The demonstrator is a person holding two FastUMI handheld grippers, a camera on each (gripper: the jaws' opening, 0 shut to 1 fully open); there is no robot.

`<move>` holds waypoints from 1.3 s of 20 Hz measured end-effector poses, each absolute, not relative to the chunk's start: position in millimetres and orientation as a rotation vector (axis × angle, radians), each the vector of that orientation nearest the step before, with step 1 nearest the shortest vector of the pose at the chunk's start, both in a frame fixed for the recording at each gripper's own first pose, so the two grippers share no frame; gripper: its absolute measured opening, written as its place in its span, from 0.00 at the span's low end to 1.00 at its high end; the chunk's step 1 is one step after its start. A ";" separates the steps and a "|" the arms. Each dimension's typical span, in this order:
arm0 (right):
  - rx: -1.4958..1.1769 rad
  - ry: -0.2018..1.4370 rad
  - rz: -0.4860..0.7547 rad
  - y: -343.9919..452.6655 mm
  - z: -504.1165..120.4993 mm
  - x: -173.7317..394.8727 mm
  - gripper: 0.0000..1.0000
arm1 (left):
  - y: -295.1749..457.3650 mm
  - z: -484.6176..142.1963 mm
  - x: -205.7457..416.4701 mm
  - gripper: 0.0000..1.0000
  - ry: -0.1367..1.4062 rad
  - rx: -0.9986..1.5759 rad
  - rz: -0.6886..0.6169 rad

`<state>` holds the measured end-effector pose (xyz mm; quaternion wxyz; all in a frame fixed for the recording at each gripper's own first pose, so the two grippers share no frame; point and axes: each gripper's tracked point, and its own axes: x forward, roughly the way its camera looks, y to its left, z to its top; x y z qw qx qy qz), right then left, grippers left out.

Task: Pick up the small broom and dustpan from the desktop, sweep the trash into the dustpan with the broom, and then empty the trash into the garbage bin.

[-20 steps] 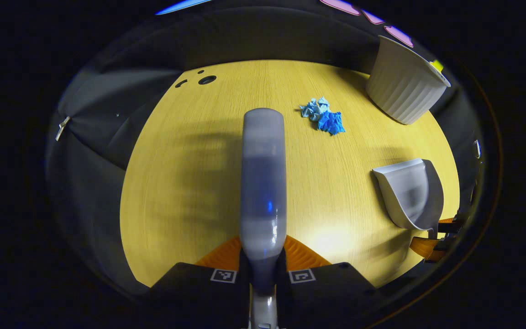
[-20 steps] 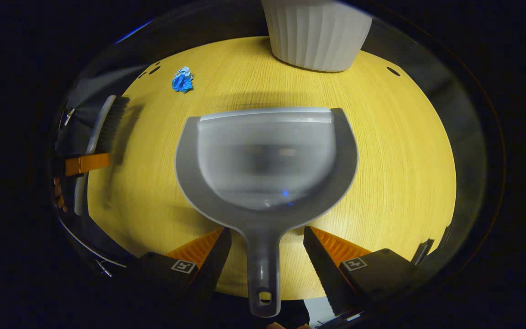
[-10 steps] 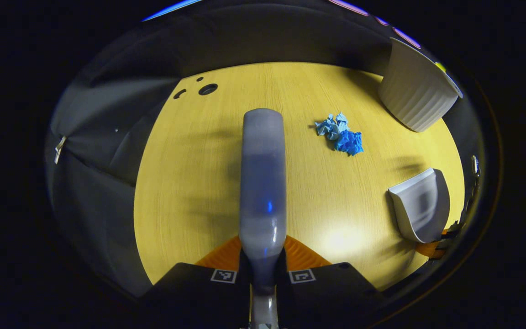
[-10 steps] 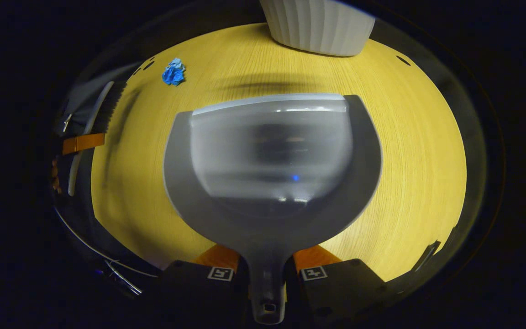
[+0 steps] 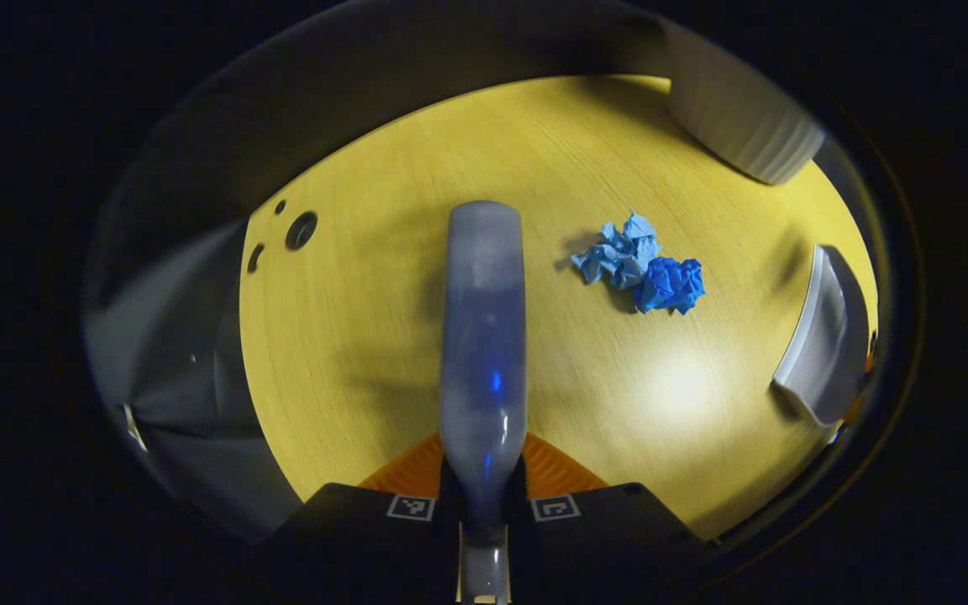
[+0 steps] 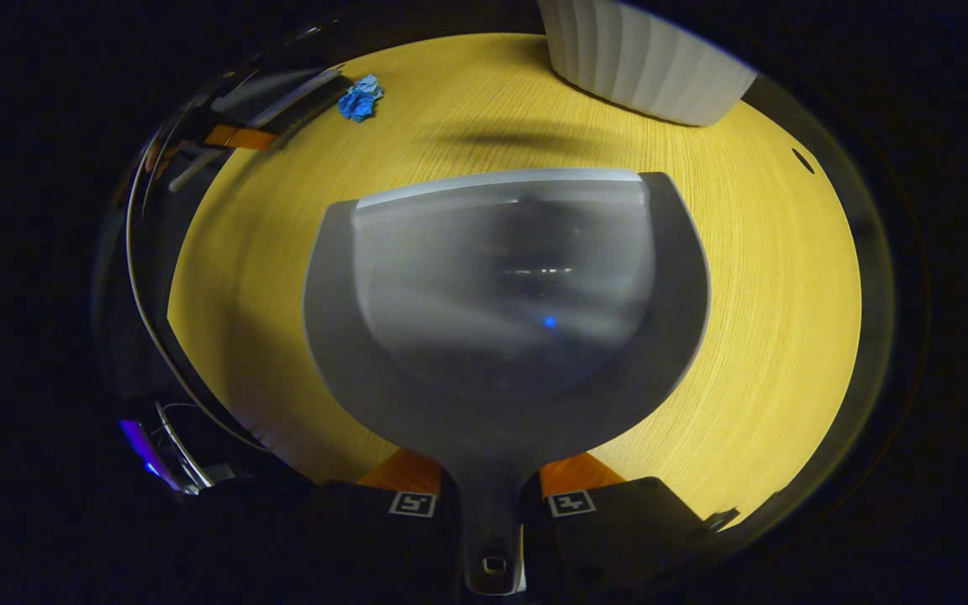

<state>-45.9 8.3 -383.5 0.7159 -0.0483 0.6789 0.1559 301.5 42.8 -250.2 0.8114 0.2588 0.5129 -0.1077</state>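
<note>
L gripper [image 5: 484,483] grips broom [image 5: 484,328], R [image 6: 491,496] dustpan [image 6: 505,302].

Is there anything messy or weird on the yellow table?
Only the trash: two crumpled blue paper wads lie loose on the table, touching each other, apart from the white bin. The broom and dustpan are held, nothing looks broken.
</note>
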 end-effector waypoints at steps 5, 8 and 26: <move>-0.123 1.489 0.381 1.6 -380.9 -42.3 0.33 | 7.5 -251.0 314.8 0.27 1.108 0.689 -0.346; -0.167 1.477 0.429 -0.6 -380.6 -43.0 0.33 | -17.5 -250.1 313.4 0.27 1.106 0.721 -0.404; -0.245 1.403 0.566 -1.8 -374.3 -39.1 0.33 | -152.4 -280.6 171.9 0.26 1.196 0.603 -0.863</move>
